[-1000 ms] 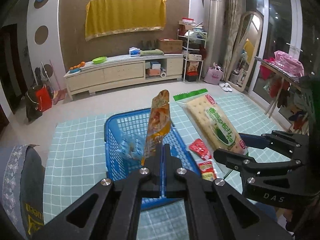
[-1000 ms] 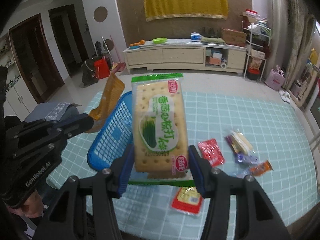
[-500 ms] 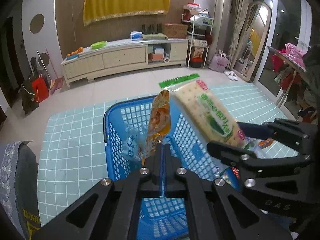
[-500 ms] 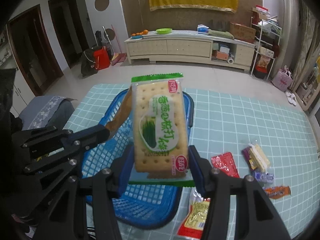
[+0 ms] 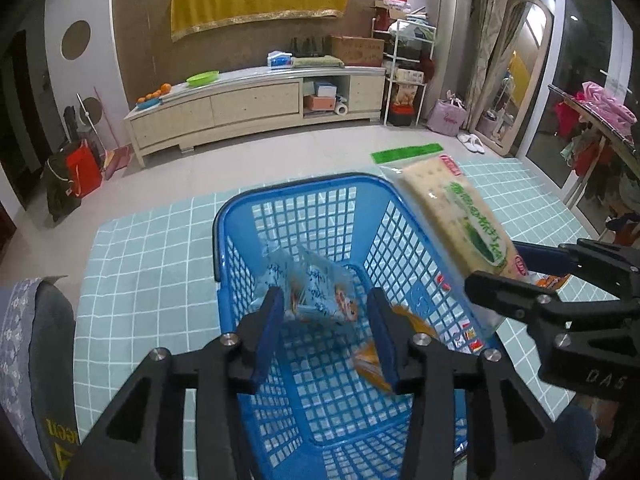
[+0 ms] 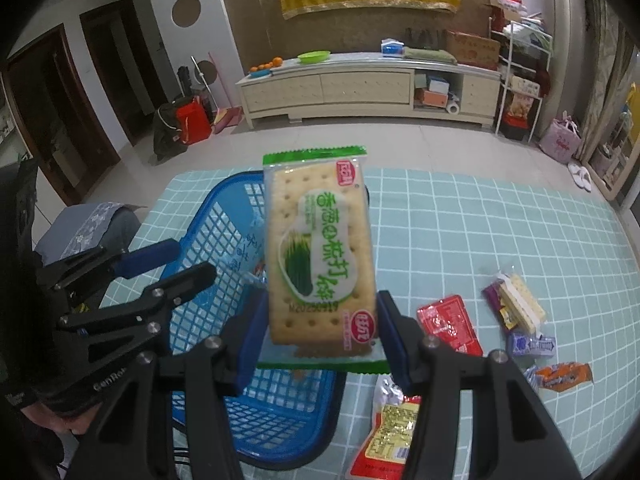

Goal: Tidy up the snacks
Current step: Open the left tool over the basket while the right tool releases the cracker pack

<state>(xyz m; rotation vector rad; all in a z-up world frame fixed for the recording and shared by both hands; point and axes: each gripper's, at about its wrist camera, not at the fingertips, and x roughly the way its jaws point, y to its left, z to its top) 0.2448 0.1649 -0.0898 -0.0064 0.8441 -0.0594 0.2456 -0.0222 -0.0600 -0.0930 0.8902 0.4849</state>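
Observation:
A blue plastic basket (image 5: 304,200) stands on the teal checked table; it also shows in the right wrist view (image 6: 208,216). My left gripper (image 5: 326,330) is open and empty above the basket. Inside lie a pale blue snack bag (image 5: 316,292) and an orange packet (image 5: 372,360), blurred, by my right finger. My right gripper (image 6: 320,328) is shut on a green-and-white cracker pack (image 6: 320,260) and holds it upright over the basket's right rim. The pack also shows in the left wrist view (image 5: 460,224).
Loose snacks lie on the table right of the basket: a red packet (image 6: 448,324), a yellow-red packet (image 6: 388,432), a cracker stack (image 6: 516,300), a purple sweet (image 6: 530,345) and an orange wrapper (image 6: 564,376). A grey chair back (image 5: 36,360) stands at the left.
My left gripper has opened and let the orange packet drop into the basket. Both grippers have moved forward over the basket; the right one still holds the cracker pack.

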